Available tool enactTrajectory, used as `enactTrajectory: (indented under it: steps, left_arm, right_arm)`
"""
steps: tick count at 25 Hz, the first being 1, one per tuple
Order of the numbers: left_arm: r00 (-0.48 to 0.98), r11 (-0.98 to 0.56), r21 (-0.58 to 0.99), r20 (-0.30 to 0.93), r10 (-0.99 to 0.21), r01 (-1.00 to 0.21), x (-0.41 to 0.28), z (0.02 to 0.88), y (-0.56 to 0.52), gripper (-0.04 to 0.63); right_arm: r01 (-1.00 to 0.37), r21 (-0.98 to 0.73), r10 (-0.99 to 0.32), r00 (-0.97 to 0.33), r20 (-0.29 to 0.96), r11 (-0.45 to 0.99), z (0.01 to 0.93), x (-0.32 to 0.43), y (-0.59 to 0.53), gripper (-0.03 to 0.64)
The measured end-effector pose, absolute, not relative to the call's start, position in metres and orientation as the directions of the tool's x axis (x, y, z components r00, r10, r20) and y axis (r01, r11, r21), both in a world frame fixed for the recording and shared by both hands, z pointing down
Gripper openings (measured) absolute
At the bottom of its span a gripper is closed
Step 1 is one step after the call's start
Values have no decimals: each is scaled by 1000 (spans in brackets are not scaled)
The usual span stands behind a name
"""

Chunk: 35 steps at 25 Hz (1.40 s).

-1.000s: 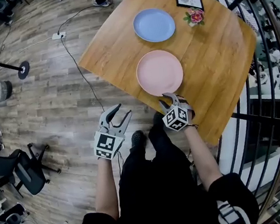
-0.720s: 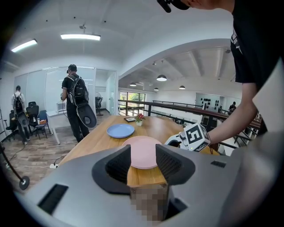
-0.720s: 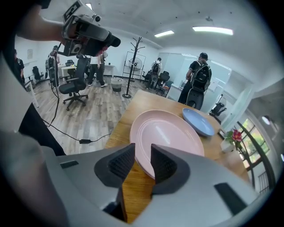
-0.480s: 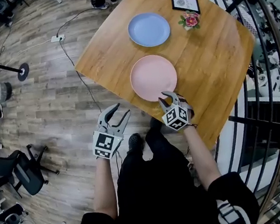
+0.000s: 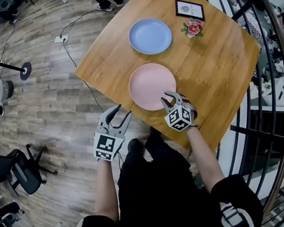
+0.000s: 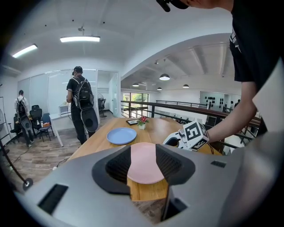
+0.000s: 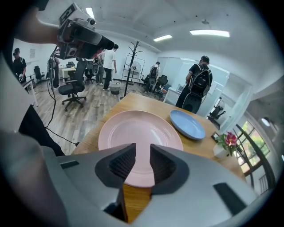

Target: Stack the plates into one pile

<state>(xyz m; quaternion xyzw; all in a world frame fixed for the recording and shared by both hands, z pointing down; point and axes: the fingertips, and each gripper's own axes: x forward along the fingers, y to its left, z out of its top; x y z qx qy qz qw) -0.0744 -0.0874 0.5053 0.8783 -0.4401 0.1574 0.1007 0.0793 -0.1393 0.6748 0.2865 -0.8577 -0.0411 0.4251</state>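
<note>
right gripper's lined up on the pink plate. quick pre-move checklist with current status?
1. Right gripper jaws apart: ok; they have just been closing, with nothing pinched between them.
2. Pads closed on the pink plate rim: not ok; the plate shows through the gap, but the pads are not pressing on it.
3. Pink plate free to lift: ok; flat on the table, nothing on it.
4. Blue plate ready to receive: ok; bare, apart from the pink one.
5. Flower pot clear of the blue plate: ok; beside it, not touching.
6. Left gripper out of the way: ok; open, empty, off the table edge.
</note>
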Motion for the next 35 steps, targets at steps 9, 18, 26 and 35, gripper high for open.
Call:
enactTrajectory:
  steps: [9, 18, 26, 35]
  left_arm:
    - [543, -578, 24, 375, -751, -816, -62, 508, -100, 190]
    - [558, -592, 18, 358, -749, -806, -62, 512, -133, 190]
    - [626, -650, 60, 350, -697, -757, -70, 527, -174, 189]
    - [680, -711, 65, 362, -637, -700, -89, 529, -233, 190]
  right_arm:
    - [-445, 329, -533, -484, 695, 833, 676, 90, -169, 107]
    - [-459, 369, -572, -460, 680, 808, 665, 99, -211, 107]
    - [-503, 380, -603, -416, 681, 776, 664, 85, -242, 107]
    - [-547, 371, -616, -375, 692, 750, 668, 57, -287, 106]
